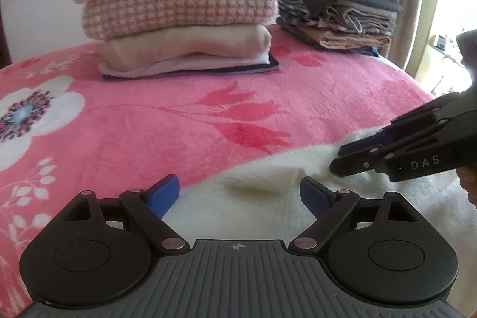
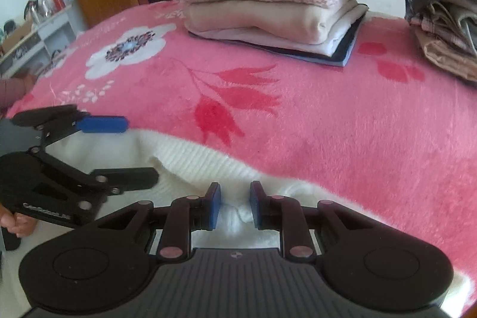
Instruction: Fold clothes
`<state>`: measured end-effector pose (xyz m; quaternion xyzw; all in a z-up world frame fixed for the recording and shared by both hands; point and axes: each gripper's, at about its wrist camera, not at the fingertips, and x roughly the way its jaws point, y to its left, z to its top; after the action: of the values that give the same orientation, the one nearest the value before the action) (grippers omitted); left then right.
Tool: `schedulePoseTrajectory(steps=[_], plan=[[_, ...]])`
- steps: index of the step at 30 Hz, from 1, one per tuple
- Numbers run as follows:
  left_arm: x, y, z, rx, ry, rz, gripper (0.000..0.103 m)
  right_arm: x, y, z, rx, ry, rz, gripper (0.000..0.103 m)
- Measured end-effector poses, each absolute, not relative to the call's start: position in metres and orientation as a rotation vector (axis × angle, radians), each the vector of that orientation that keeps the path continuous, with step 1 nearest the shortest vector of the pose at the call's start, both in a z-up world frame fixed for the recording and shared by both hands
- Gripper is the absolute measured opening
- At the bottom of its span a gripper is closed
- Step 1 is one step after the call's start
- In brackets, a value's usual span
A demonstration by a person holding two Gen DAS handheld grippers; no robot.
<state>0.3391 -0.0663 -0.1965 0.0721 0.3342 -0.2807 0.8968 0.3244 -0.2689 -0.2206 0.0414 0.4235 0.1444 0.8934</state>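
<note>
- Your sweater [image 2: 205, 166] looks soft, thick and light; I judge it will sag and bunch wherever you do not hold it, and the fuzzy knit should give the pads good purchase.
- Take it at the ribbed edge, which looks firmer than the body, with your two grips well apart along that edge so it hangs flat when lifted.
- It is a cream-white knit with a ribbed band and a fluffy surface, rumpled, with a fold raised near the edge.
- It lies at the near edge of the pink blanket [image 2: 342, 121], under both grippers, well apart from the pale stack [image 1: 182, 17] and the dark stack [image 1: 340, 11] at the far side.
- Your right gripper [image 2: 235, 206] is closed on a small pinch of the sweater, which bunches between the blue pads.
- Your left gripper [image 1: 238, 194] stands wide open above the sweater, gripping nothing.
</note>
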Motion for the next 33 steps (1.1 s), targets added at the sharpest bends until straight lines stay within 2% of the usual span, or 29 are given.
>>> schedulePoseTrajectory(steps=[5, 15, 33], plan=[[0.34, -0.046, -0.184, 0.019, 0.685, -0.596, 0.089, 0.323, -0.27, -0.221, 0.098, 0.876, 0.293, 0.022], [0.329, -0.086, -0.201, 0.268, 0.655, -0.56, 0.089, 0.323, -0.268, -0.22, 0.105, 0.876, 0.279, 0.023], [0.329, -0.068, -0.199, 0.24, 0.691, -0.385, 0.088, 0.322, -0.27, -0.222, 0.106, 0.864, 0.285, 0.023]])
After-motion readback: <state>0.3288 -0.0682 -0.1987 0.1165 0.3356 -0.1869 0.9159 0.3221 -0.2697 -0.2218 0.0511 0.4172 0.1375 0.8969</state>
